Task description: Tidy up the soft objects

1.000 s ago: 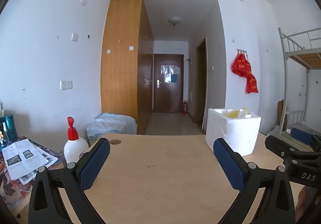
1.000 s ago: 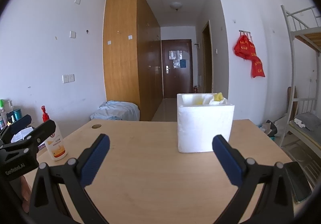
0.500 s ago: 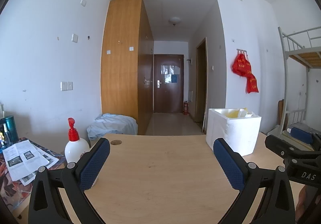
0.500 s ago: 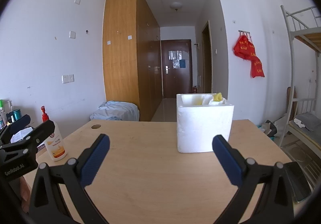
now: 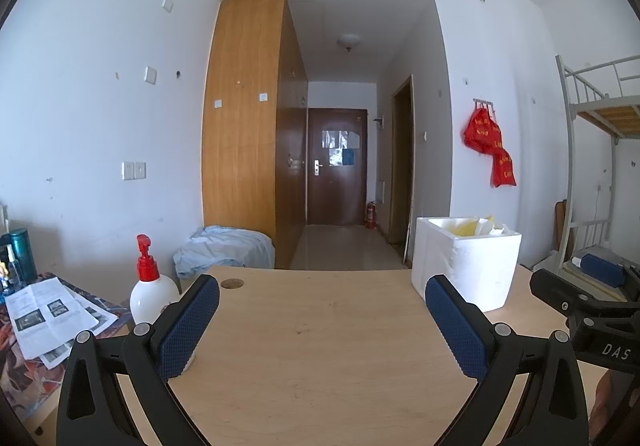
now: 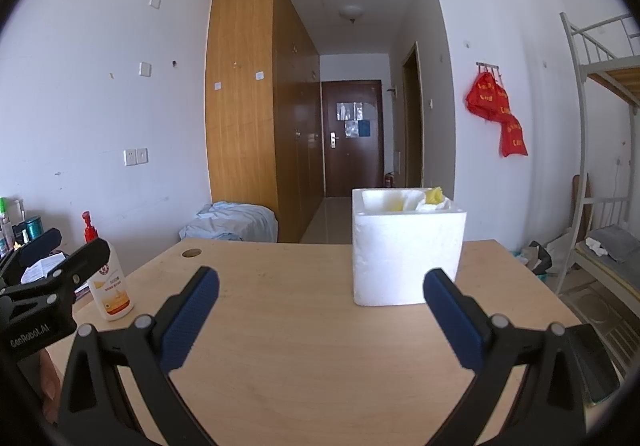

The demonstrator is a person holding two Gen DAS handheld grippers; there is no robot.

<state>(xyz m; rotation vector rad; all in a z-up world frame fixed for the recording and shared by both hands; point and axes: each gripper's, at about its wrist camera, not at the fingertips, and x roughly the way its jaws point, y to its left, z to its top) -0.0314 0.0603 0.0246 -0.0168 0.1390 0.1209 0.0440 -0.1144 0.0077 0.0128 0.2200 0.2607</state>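
Note:
A white foam box (image 5: 468, 260) stands on the wooden table (image 5: 320, 346), with yellow and white soft things (image 5: 482, 227) showing over its rim. In the right wrist view the box (image 6: 406, 250) stands straight ahead, the soft things (image 6: 434, 198) at its back right corner. My left gripper (image 5: 322, 310) is open and empty above the table, left of the box. My right gripper (image 6: 320, 306) is open and empty, a short way in front of the box.
A white pump bottle with a red top (image 5: 150, 292) stands at the table's left edge, also in the right wrist view (image 6: 106, 282). Papers (image 5: 48, 316) lie left of it. A cable hole (image 5: 233, 283) is in the table. A bunk bed (image 6: 600, 150) stands at the right.
Almost nothing has moved. The left wrist view has drifted slightly, so the pump bottle sits a little further right. Both grippers stay open and empty.

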